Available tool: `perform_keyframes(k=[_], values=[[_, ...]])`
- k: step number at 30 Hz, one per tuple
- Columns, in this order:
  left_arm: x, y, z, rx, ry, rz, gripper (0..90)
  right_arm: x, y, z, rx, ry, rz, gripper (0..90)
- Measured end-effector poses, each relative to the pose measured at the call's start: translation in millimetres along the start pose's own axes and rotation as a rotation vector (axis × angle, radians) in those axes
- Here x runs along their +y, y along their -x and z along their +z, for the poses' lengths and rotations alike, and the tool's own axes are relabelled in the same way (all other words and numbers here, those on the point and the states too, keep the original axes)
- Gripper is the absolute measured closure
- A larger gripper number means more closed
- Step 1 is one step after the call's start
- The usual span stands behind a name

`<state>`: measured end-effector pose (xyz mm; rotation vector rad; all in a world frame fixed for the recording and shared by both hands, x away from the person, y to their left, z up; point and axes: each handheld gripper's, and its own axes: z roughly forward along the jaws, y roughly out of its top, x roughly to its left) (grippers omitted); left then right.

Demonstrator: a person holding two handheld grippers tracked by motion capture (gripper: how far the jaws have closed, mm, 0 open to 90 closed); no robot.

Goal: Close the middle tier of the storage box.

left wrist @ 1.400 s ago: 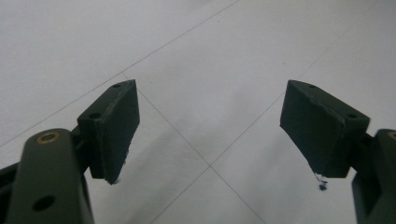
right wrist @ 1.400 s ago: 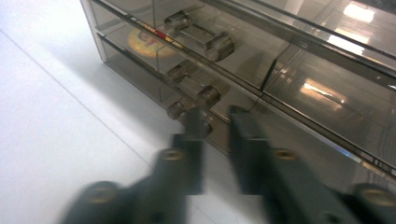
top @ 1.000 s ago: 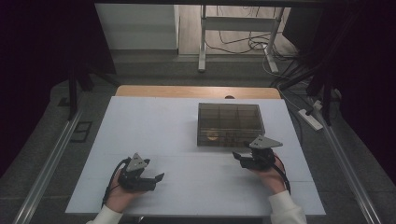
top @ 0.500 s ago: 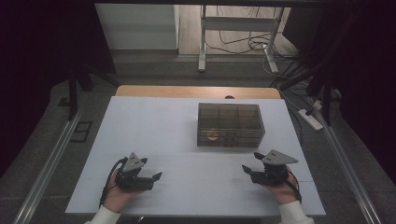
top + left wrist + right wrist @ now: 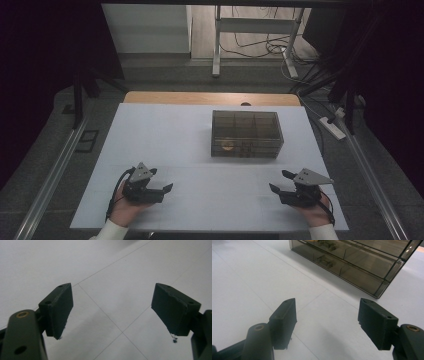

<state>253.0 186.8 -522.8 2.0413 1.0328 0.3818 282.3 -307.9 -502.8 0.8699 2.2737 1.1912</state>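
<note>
Fingers spread and empty on left gripper (image 5: pixel 161 188), lower left, and right gripper (image 5: pixel 281 183), lower right. Smoked compartment box (image 5: pixel 246 133) sits centre on bench (image 5: pixel 165 130), well apart. Advise squaring up before reaching.

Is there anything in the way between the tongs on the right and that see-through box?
Nothing visible stands in the way. The right tongs are open and empty near the table's front edge, and only bare white table lies between them and the smoky clear box. The right gripper view shows the same open stretch up to the box wall.
</note>
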Motion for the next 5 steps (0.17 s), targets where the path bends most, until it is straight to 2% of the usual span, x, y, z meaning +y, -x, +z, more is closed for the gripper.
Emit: perform_keyframes(k=[5], values=[[0.0, -1.0, -0.3, 0.003, -0.001, -0.003, 18.2, 0.1, -0.7, 1.5, 0.008, -0.002, -0.004, 30.8]])
